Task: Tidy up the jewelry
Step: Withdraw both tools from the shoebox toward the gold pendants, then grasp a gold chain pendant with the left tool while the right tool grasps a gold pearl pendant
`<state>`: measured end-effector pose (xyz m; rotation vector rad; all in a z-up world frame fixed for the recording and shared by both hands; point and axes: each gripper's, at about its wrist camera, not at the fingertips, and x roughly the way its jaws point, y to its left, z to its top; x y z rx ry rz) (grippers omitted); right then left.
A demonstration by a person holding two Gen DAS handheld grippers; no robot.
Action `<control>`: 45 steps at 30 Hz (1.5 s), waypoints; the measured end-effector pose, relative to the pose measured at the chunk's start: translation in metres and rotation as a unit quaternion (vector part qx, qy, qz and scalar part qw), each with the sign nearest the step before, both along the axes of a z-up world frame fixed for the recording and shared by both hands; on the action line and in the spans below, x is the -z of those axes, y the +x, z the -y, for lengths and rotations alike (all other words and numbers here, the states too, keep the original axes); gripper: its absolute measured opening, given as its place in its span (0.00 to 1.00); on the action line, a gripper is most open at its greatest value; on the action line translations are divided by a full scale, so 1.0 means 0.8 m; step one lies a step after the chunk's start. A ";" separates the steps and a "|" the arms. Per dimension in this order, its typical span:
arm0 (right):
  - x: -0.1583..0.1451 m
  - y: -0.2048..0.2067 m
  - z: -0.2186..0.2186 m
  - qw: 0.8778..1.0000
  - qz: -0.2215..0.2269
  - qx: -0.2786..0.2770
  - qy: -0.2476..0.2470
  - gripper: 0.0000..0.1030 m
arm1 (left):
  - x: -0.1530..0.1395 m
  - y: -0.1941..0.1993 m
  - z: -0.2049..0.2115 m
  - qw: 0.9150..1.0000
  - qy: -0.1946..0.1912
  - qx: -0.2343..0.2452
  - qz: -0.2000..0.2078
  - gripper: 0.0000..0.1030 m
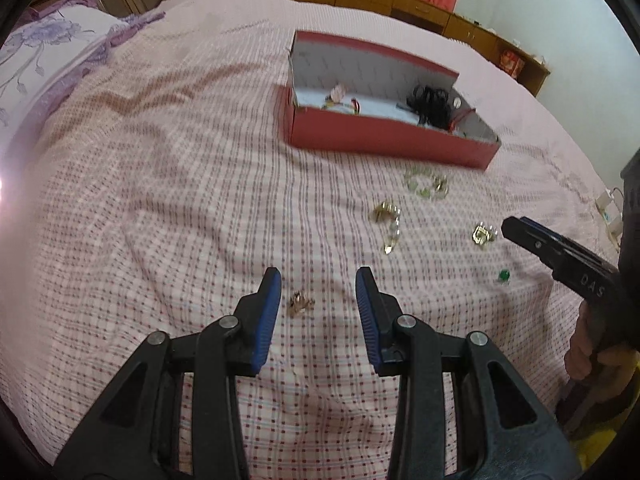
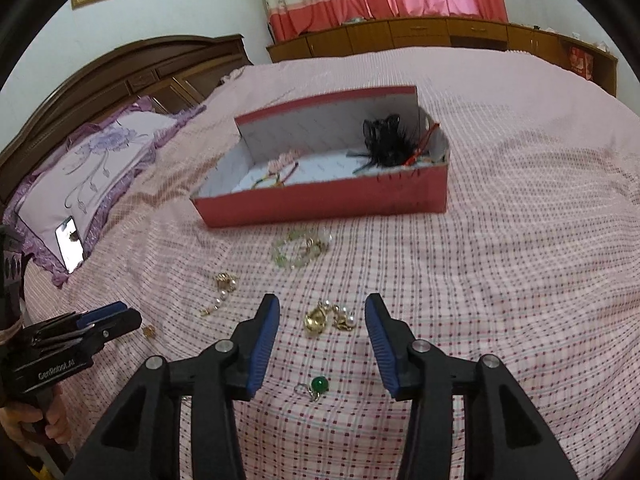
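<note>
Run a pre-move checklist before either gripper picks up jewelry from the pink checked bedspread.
1. Left gripper open and empty: ok.
2. Small gold earring lies between the left jaws, untouched: ok.
3. Right gripper open and empty: ok.
4. Gold and pearl brooch cluster between the right jaws: ok.
5. Red cardboard box open, with free floor space inside: ok.
6. Green-stone ring, close under the right gripper, clear of the pads: cannot tell.
</note>
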<state>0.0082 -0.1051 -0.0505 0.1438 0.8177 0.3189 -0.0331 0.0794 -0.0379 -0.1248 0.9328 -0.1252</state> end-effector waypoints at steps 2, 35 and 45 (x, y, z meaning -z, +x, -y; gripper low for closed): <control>0.005 0.002 -0.001 1.000 -0.006 0.000 -0.003 0.48 | 0.009 0.001 0.000 1.000 0.001 0.002 -0.009 0.29; 0.044 0.022 -0.014 1.000 -0.022 0.000 -0.006 0.21 | 0.020 -0.004 0.003 1.000 -0.009 -0.001 0.002 0.06; 0.013 -0.004 -0.003 1.000 0.016 -0.010 0.015 0.21 | -0.013 -0.007 0.014 0.999 -0.012 0.006 0.037 0.06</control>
